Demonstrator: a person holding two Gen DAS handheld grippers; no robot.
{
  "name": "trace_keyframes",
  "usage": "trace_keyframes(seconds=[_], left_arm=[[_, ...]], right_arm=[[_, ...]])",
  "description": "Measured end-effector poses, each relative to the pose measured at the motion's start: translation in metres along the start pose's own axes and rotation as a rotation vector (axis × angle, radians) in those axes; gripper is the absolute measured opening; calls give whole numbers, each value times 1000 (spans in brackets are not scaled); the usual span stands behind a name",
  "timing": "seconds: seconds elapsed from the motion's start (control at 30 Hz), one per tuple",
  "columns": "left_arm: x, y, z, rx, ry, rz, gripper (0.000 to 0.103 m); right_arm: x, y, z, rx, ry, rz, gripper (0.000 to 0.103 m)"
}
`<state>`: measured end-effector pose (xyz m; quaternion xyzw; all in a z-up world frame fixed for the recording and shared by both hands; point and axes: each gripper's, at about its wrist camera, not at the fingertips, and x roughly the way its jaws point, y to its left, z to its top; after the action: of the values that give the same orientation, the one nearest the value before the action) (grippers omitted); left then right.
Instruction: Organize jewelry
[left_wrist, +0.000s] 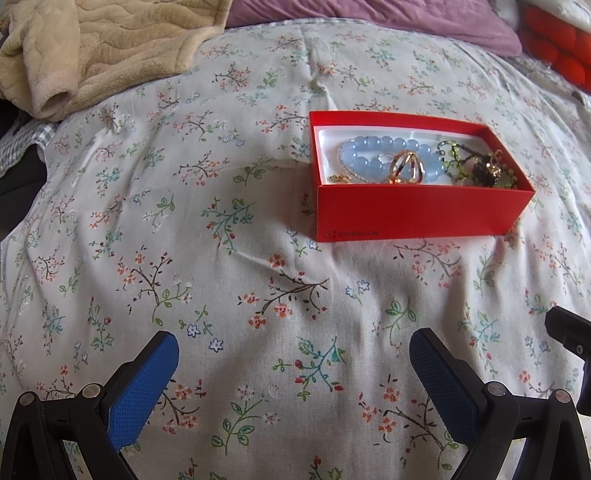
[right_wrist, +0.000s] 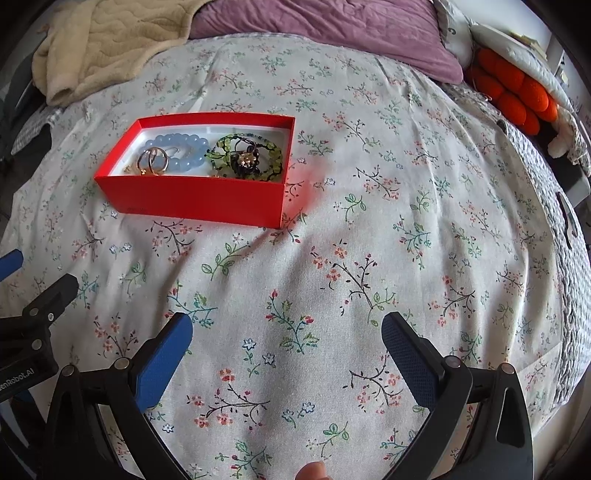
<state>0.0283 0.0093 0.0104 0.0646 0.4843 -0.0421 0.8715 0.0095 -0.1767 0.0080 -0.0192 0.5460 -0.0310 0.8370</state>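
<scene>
A red cardboard box rests on the floral bedspread. Inside lie a pale blue bead bracelet, gold rings, a small gold piece and a green bead strand with a dark flower charm. My left gripper hovers open, near the bed's front, well short of the box. My right gripper is open too, to the right of the box and nearer the camera. Nothing sits between either pair of blue pads.
A beige blanket is bunched at the far left. A purple pillow lies at the back, an orange knobbly cushion at far right. A fingertip shows at the bottom edge.
</scene>
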Motion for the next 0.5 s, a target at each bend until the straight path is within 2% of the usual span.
trace_keyframes(seconds=[0.5], left_arm=[[1,4,0,-27,12,-4,102]], right_arm=[[-1,0,1,10,-18,-31,103]])
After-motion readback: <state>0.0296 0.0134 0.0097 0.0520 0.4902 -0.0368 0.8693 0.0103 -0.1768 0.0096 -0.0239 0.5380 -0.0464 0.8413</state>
